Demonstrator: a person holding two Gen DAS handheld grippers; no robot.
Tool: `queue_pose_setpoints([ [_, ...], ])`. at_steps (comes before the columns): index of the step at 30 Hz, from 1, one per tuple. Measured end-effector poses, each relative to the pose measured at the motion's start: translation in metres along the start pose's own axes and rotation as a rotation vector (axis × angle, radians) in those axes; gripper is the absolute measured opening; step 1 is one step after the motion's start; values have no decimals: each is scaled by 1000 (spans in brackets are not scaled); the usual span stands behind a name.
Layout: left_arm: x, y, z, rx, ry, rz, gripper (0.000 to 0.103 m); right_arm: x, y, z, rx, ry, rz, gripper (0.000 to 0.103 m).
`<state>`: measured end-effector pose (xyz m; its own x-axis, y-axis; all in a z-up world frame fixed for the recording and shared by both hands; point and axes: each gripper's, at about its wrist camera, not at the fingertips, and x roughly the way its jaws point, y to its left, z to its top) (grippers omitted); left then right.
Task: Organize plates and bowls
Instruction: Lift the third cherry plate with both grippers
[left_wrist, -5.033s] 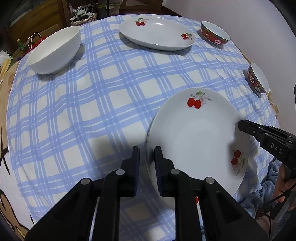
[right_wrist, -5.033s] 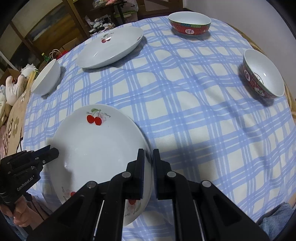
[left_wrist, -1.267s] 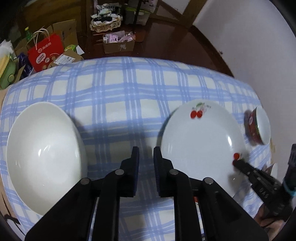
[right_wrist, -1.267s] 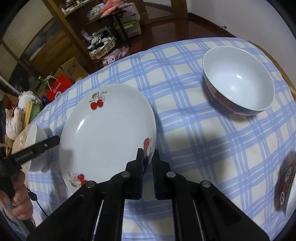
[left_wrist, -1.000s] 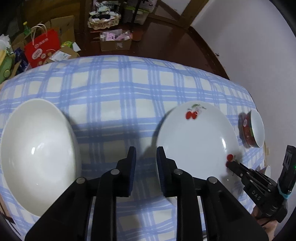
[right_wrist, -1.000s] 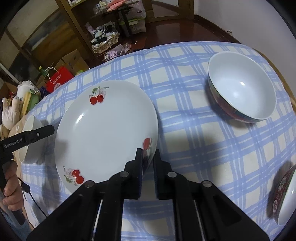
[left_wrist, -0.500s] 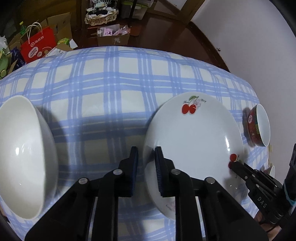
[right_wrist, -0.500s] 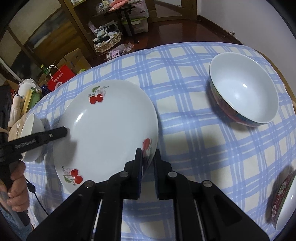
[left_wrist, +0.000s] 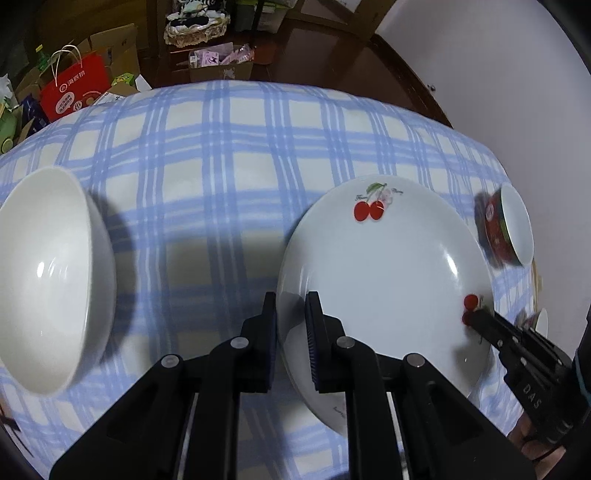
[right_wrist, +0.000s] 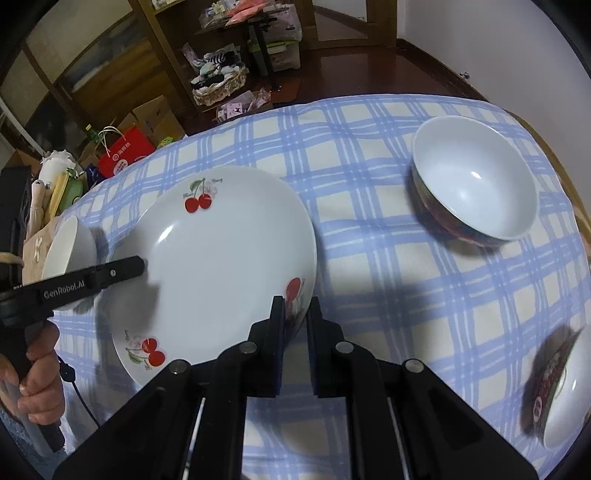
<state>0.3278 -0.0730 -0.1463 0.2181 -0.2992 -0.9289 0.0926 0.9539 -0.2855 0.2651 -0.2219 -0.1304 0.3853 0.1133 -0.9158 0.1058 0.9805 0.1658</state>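
My two grippers are matte black with silver pivot screws – left gripper (left_wrist: 291, 314) lettered GenRobot.AI, right gripper (right_wrist: 296, 317) DAS – a thin black cable (right_wrist: 79, 397) trails from the left one

A blue checked cloth (left_wrist: 229, 155) covers the table; beyond it, on the dark floor, stand a red bag (left_wrist: 74, 92), cardboard boxes (right_wrist: 155, 114) and a basket (right_wrist: 221, 86)

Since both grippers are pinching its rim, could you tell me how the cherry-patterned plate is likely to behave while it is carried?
The cherry plate looks like glazed ceramic, so probably rigid and breakable if dropped. Its glossy highlights suggest a slick surface; the left gripper and right gripper each clamp only a narrow strip of rim at opposite edges, so it could slip or pivot if either loosens. It looks fairly heavy for its thinness.
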Motion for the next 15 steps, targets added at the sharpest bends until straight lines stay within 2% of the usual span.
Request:
queue_pose_setpoints([
  [6,-16,-8,-21,41,17,-1,13,-9,-21,-17,138,22,105,9],
  [11,-27,-11,-37,58,25,13,13,-20,-16,-31,124,19,98,9],
  [15,-38,-11,-51,41,43,-8,13,-35,-17,-41,123,5,104,9],
])
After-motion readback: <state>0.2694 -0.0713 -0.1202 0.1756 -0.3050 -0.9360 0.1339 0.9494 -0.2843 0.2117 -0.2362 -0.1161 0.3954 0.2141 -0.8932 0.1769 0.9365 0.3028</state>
